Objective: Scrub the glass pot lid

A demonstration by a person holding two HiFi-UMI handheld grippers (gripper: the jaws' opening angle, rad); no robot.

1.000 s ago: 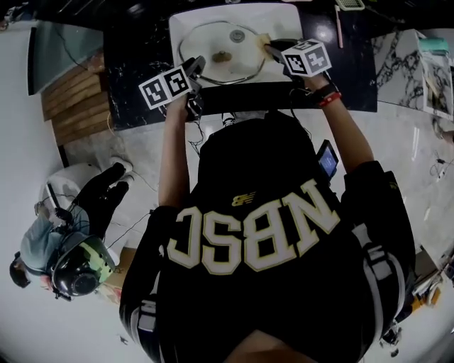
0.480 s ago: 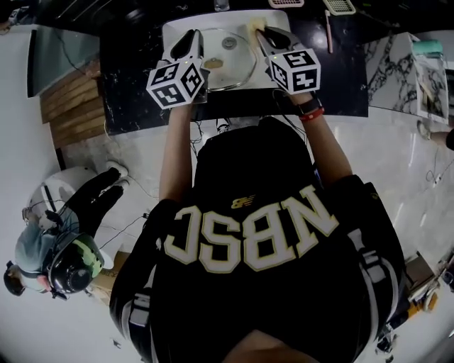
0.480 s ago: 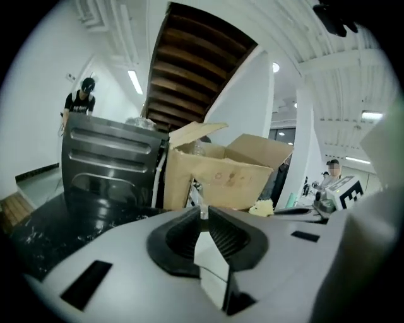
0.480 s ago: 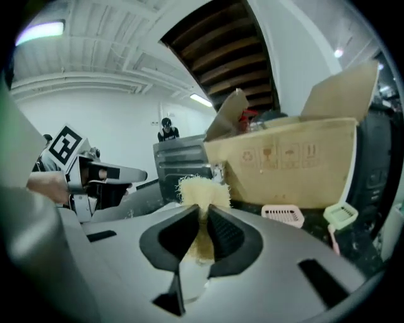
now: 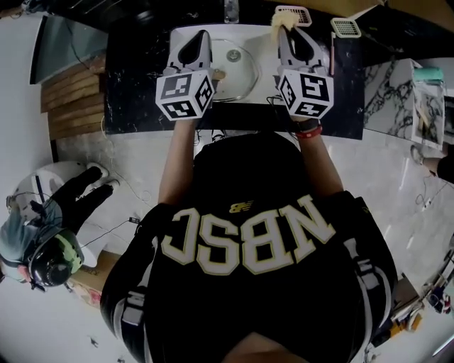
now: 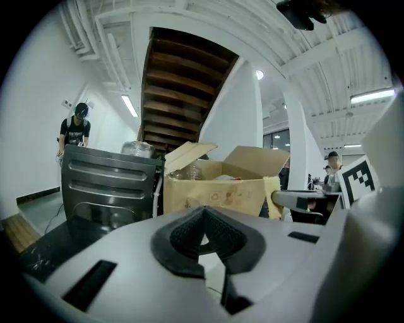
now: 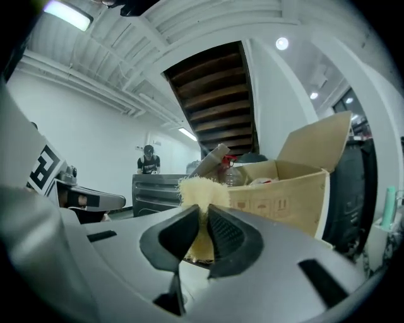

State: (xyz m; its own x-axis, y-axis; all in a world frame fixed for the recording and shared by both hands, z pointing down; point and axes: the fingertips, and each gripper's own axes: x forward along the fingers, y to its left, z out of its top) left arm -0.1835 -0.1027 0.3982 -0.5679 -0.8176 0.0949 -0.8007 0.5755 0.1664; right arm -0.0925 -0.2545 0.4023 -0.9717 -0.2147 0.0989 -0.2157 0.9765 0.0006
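Observation:
The glass pot lid lies flat in the white sink, its left part hidden behind the left gripper's marker cube. My left gripper is held level above the sink's left side. Its jaws have just been closing and now meet with nothing between them; in the left gripper view the pads touch. My right gripper is over the sink's right side, shut on a yellow sponge. The sponge sticks out past the fingers in the right gripper view. Neither gripper touches the lid.
A black counter surrounds the sink, with two small racks at its back right. Beyond it both gripper views show an open cardboard box and a grey metal cabinet. Another person crouches on the floor at lower left.
Both grippers have lifted up from the lid in the sink and tipped to level. The left one's jaws have closed empty; the right one still carries the sponge. The lid stays in the sink.

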